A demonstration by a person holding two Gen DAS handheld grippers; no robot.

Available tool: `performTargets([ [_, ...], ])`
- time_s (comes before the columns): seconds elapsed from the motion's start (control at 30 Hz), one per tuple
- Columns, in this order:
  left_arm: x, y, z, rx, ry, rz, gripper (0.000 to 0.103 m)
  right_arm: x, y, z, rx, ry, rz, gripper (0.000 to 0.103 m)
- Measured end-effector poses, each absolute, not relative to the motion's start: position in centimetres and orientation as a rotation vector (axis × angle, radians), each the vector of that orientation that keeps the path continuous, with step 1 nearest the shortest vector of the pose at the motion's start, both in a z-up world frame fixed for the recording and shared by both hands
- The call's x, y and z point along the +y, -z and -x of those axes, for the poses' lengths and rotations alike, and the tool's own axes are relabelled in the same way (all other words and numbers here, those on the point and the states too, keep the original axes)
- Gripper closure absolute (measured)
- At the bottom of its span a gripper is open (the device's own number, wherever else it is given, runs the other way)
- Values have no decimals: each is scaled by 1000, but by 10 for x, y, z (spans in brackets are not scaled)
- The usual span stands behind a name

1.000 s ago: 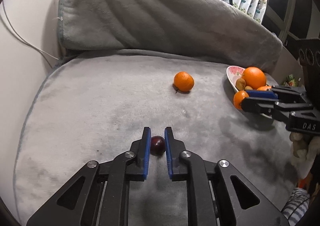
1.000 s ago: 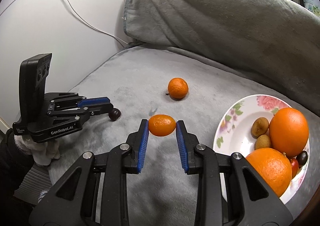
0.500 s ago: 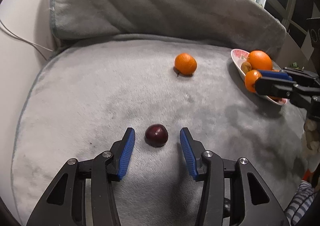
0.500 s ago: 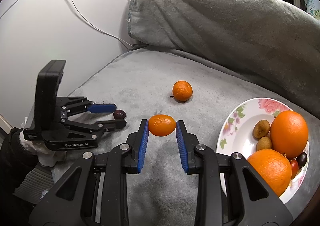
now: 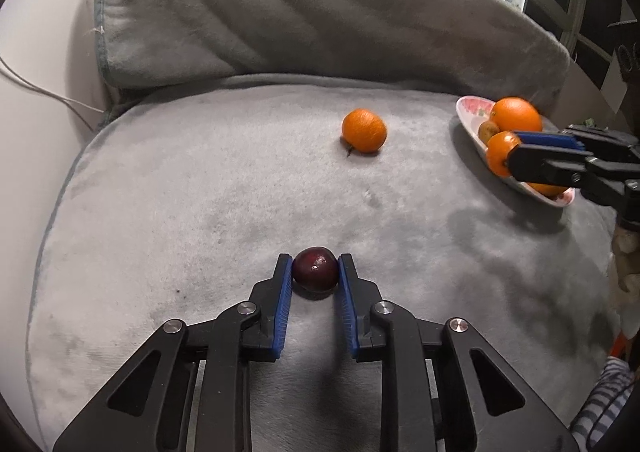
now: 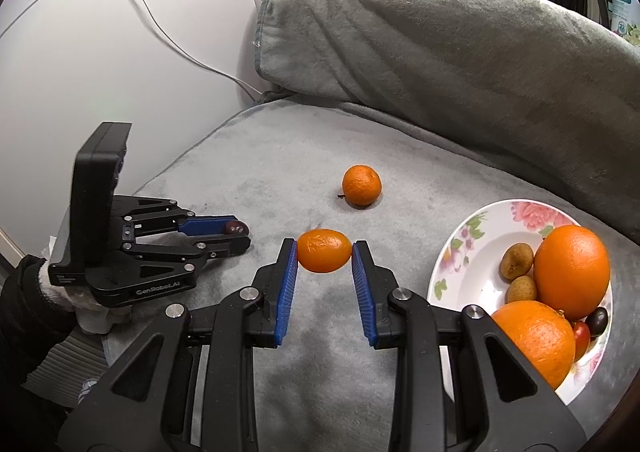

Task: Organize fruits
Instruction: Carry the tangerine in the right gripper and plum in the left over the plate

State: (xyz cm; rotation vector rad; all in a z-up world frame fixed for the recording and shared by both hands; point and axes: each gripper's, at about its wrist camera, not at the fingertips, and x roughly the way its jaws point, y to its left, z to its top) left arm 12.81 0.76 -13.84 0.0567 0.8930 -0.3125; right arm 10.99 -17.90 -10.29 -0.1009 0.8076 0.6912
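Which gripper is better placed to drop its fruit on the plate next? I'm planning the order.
Right. The right gripper already grips the small orange fruit beside the plate; the left gripper clamps the dark fruit farther away.

Both grippers are matte black plastic w/ ribbed blue pads on the 2 fingers; the left gripper and right gripper each show 4 round silver screws at the linkage pivots and triangular cut-outs in the arms. Seen from the right wrist, the left unit carries a tall black box on top & white "GenRobot.AI" lettering on its side. The hand under it wears a white knit glove, w/ a dark sleeve and grey ribbed cuff behind.
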Motion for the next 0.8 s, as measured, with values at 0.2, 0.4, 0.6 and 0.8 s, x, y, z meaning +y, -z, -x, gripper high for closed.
performTargets([
  [0.2, -2, 119, -125, 851, 365, -14, 82, -190, 94, -115, 789, -670, 103, 74],
  [0.4, -29, 102, -127, 812, 448, 14, 82, -210, 80, -125, 767, -630, 91, 74],
  [0.6, -57, 92, -131, 794, 516, 29, 82, -234, 73, -139, 764, -586, 63, 74],
  [0.8, -86, 90, -137, 798, 574, 15, 82, -251, 73, -152, 776, -542, 65, 74],
])
